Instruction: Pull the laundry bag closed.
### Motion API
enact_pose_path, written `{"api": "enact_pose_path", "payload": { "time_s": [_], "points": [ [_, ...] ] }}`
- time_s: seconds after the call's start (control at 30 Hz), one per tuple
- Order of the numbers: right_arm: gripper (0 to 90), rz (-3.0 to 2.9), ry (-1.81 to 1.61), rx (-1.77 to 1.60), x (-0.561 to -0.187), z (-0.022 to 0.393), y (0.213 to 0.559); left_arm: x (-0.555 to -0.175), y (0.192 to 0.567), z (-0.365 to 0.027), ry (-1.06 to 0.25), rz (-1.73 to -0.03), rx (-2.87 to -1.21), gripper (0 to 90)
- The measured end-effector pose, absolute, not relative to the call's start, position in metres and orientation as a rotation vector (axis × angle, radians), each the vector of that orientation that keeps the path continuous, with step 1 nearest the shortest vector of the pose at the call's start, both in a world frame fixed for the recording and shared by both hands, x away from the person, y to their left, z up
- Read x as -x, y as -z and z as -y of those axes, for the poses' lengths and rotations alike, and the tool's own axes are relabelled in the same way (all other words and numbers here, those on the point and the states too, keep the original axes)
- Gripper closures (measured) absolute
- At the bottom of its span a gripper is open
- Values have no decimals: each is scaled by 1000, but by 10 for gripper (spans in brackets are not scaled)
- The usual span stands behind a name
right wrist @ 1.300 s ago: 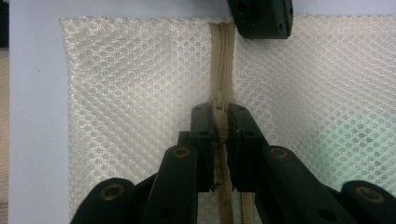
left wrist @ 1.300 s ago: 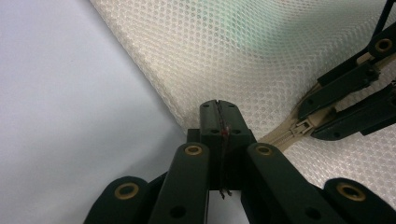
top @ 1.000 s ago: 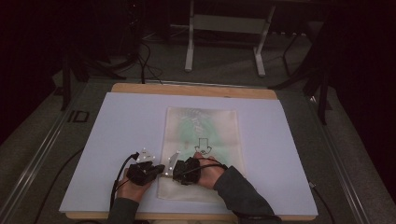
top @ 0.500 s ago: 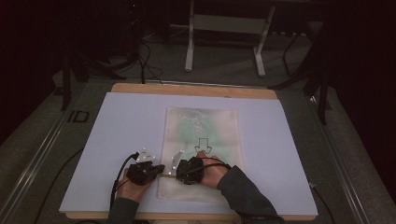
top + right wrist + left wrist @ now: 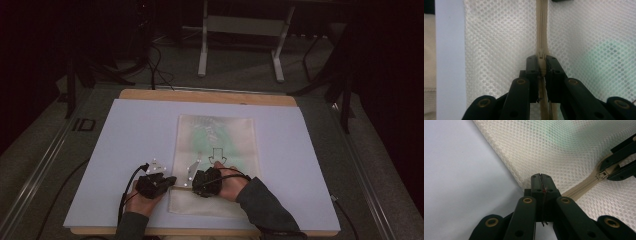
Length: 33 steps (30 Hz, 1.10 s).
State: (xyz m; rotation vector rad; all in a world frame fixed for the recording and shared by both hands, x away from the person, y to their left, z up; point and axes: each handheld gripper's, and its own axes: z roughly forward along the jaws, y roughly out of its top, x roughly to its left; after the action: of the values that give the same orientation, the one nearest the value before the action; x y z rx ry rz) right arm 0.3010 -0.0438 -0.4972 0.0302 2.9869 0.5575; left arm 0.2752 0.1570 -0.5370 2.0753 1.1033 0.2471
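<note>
On the white tabletop (image 5: 125,150), a mesh zipper bag (image 5: 217,145) is pinned at its near-left edge by the clamped left gripper (image 5: 541,178); the zipper pull (image 5: 541,55) is clamped by the right gripper (image 5: 541,65), the zipper track (image 5: 541,27) running straight ahead.

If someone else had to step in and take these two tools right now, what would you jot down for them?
Left gripper: shut on the edge of the mesh bag, at the zipper's end.
Right gripper: shut on the zipper pull, near the left gripper.
The bag lies flat on the white board, something green inside.
Done: both grips are set.
Left, probably: slide the pull along the zipper while the left gripper pins the bag. Whether that opens or closes it, I cannot tell.
</note>
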Motion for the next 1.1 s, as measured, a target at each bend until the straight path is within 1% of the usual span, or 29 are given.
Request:
{"api": "enact_pose_path", "payload": {
  "time_s": [1.1],
  "points": [
    [824, -2994, -569, -72, -298, 71, 493, -275, 537, -157, -243, -1110, -2073, 894]
  ]
}}
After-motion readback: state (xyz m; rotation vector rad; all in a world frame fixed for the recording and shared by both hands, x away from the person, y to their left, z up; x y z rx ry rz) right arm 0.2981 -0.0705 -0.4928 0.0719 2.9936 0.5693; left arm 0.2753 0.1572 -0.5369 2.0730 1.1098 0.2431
